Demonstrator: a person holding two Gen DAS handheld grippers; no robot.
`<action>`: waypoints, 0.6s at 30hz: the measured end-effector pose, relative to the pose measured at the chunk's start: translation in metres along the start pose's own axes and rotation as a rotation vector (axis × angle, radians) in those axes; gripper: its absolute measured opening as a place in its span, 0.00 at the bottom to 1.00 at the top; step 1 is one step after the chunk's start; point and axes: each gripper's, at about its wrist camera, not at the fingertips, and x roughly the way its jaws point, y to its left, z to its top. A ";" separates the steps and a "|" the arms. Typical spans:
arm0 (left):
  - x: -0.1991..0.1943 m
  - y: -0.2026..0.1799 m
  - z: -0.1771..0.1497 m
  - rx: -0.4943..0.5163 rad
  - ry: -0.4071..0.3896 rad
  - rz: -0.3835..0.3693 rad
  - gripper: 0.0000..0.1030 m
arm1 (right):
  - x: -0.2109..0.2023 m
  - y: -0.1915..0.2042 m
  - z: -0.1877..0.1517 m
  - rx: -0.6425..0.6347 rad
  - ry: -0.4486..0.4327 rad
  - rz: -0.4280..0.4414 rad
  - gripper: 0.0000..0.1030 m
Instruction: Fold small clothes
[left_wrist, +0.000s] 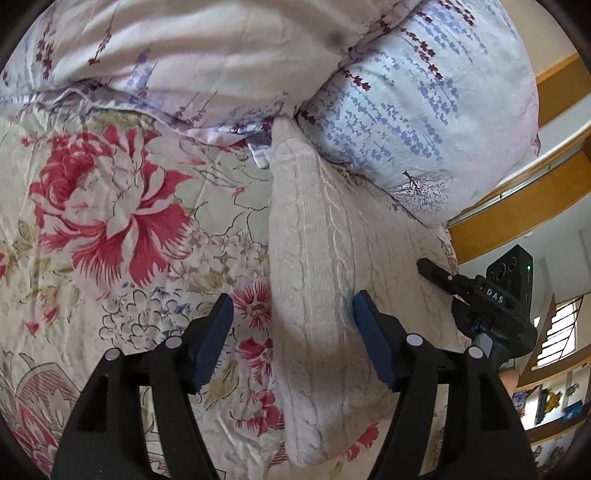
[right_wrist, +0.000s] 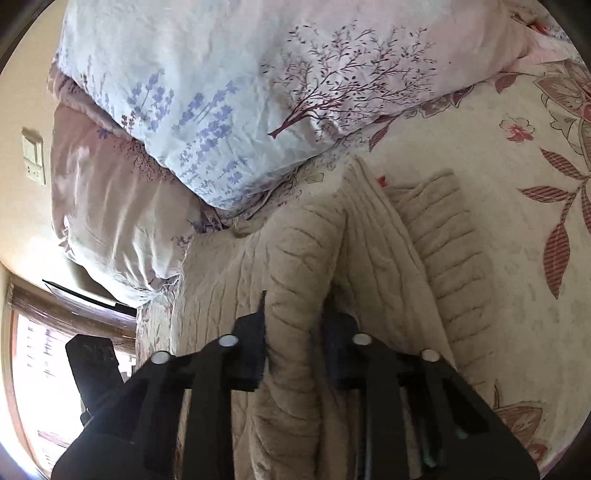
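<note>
A cream cable-knit sweater (left_wrist: 325, 258) lies on the floral bedsheet (left_wrist: 110, 229), its sleeve stretched toward the pillows. My left gripper (left_wrist: 291, 328) is open, its blue-padded jaws standing over the sweater's left edge with nothing held. In the right wrist view the sweater (right_wrist: 388, 251) is bunched into a raised fold, and my right gripper (right_wrist: 295, 325) is shut on that fold. The right gripper also shows in the left wrist view (left_wrist: 480, 291) at the sweater's right side.
Two lavender-print pillows (left_wrist: 417, 110) lie against the sweater's far end; they also show in the right wrist view (right_wrist: 240, 103). A wooden bed frame (left_wrist: 517, 199) runs along the right. A wall switch (right_wrist: 35, 155) and a window (right_wrist: 40, 369) are at left.
</note>
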 end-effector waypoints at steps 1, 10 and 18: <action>0.002 0.000 0.000 -0.003 0.004 -0.004 0.66 | -0.003 0.004 -0.002 -0.025 -0.012 -0.006 0.19; -0.006 -0.005 -0.007 0.012 0.034 -0.046 0.68 | -0.048 0.060 -0.007 -0.292 -0.223 -0.183 0.15; -0.007 -0.020 -0.016 0.070 0.054 -0.072 0.68 | -0.068 0.050 -0.003 -0.329 -0.270 -0.320 0.15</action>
